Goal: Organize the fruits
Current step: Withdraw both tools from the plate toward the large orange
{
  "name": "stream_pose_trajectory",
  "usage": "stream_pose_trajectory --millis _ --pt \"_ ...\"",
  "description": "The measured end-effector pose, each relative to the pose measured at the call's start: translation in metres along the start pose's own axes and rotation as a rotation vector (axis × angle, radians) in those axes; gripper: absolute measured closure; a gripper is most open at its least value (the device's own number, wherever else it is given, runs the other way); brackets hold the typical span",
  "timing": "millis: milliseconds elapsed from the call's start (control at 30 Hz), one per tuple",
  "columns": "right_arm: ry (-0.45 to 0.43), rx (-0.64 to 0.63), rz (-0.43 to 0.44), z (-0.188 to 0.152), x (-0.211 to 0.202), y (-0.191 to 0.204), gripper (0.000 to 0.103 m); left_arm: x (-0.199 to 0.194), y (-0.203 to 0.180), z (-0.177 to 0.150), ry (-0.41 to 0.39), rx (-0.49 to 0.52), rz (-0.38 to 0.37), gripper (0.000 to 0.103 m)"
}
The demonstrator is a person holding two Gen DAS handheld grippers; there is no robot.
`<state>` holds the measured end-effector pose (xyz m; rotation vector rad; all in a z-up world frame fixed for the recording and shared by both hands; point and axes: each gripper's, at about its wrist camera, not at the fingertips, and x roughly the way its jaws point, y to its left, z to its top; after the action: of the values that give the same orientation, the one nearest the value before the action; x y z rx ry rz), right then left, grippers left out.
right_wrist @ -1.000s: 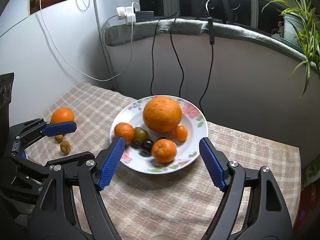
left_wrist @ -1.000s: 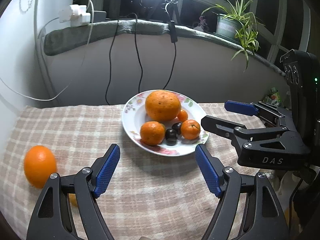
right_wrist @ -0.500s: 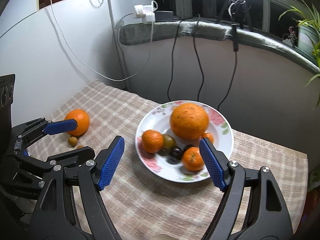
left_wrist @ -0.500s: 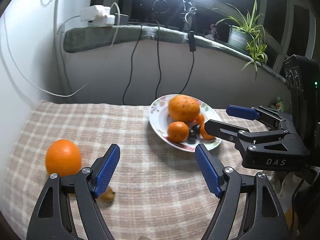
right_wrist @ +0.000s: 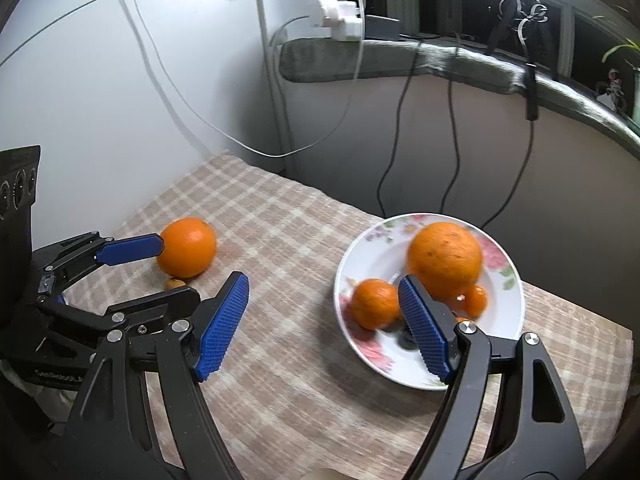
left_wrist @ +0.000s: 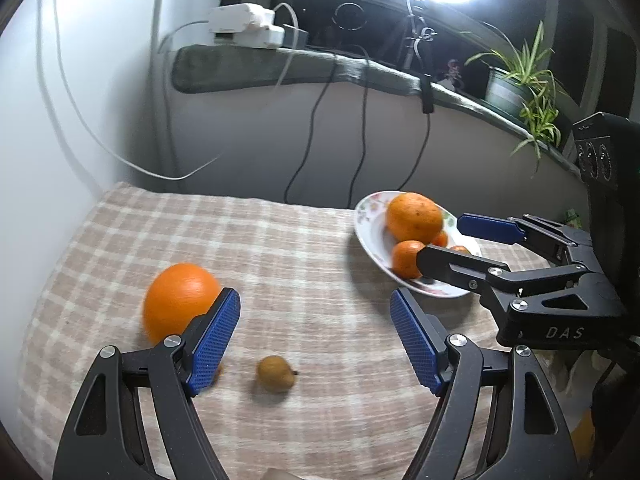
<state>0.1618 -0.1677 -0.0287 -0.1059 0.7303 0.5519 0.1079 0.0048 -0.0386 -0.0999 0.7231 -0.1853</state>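
Note:
A loose orange (left_wrist: 180, 304) lies on the checked cloth at the left, also in the right wrist view (right_wrist: 187, 247). A small brown fruit (left_wrist: 275, 373) lies in front of it, between my left gripper's fingers. A flowered white plate (right_wrist: 508, 320) holds a big orange (right_wrist: 445, 259), a mandarin (right_wrist: 374, 303), smaller orange fruits and dark fruits; it also shows in the left wrist view (left_wrist: 370, 220). My left gripper (left_wrist: 316, 336) is open and empty, low over the cloth. My right gripper (right_wrist: 324, 320) is open and empty at the plate's left edge.
Cables (left_wrist: 360, 140) hang down the wall behind the table. A padded ledge (left_wrist: 280, 68) carries a power strip (left_wrist: 246, 28) and a potted plant (left_wrist: 516, 84). A white wall (right_wrist: 100, 100) bounds the table's left side. The cloth's front edge is near me.
Both grippers swung left: the plate slid right in both views, and the loose orange and small brown fruit came toward the middle of the left wrist view. Both grippers stayed open.

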Motion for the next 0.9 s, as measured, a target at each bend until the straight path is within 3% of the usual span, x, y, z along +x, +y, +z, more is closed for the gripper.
stream_pose_trajectory --millis 467,900 --pt "0.027 -0.009 0.091 0.012 0.031 0.038 0.023 -0.004 0.063 -0.018 0.023 -0.11 0.019 0.025" --pt "0.096 0.042 0.174 0.014 0.073 0.055 0.023 0.01 0.101 -0.029 0.067 -0.209 -0.022 0.026"
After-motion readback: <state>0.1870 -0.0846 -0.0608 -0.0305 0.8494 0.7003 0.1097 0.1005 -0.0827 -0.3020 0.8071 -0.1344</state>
